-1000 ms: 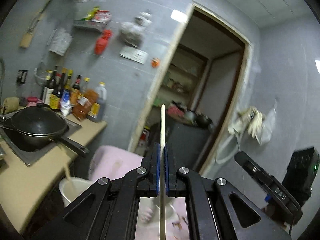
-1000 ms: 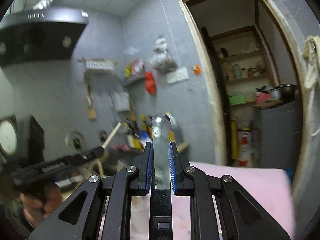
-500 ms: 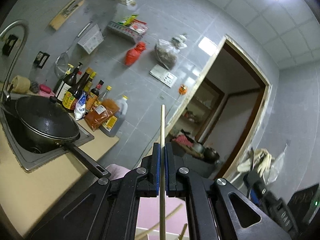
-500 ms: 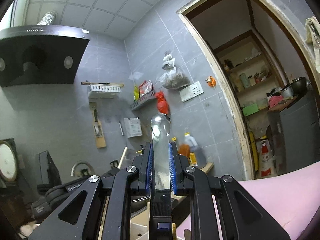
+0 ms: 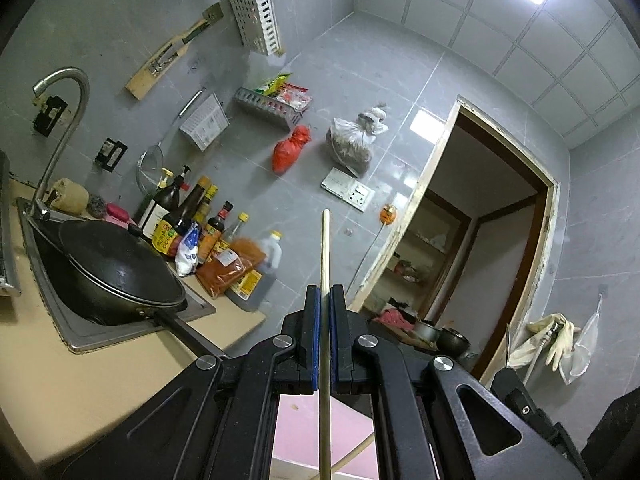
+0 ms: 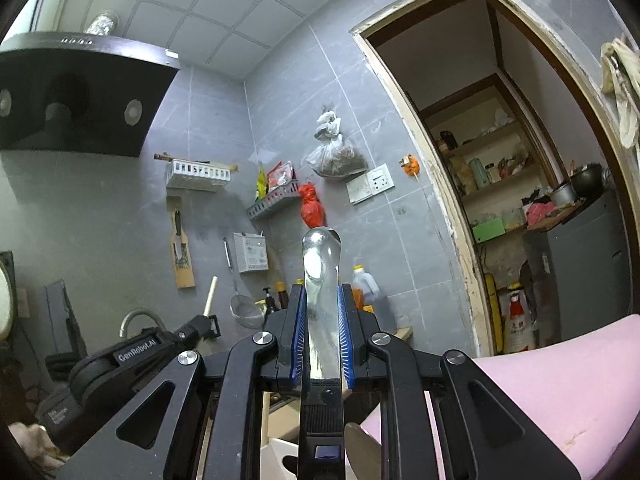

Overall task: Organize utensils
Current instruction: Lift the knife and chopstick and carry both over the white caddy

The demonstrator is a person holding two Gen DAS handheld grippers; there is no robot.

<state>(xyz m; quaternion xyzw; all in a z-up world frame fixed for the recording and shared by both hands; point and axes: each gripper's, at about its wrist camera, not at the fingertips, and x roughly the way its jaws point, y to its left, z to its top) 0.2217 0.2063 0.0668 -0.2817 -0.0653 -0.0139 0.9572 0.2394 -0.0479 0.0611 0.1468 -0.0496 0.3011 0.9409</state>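
Across my left view, grey glossy tiles cover the wall [image 5: 400, 92], and a tan counter [image 5: 60, 380] holds a steel sink [image 5: 80, 336]. Sitting tilted in that sink is a round black wok [image 5: 116, 272], its straight handle reaching toward me. Behind it stands a cluster of dark bottles [image 5: 188, 220] beside an amber oil jug [image 5: 260, 272]. On the wall, a slotted white basket [image 5: 256, 16] hangs high, and a grey rack [image 5: 268, 108] carries bright packets. A clear bag [image 5: 354, 144] of something dark and a red bag [image 5: 290, 150] hang nearby.

My left gripper [image 5: 325, 300] is clamped on a thin, pale wooden chopstick [image 5: 325, 256]; its long axis runs straight up my view between the blue pads, tip pointing at the wall above the counter edge.

My right gripper [image 6: 321, 300] is pinched on a shiny metal spoon [image 6: 321, 256], handle running down between the ribbed pads, rounded end pointing up toward the wall. Soft pink foam [image 6: 560, 380] lies at lower right, and a black hood [image 6: 80, 92] juts out at upper left.
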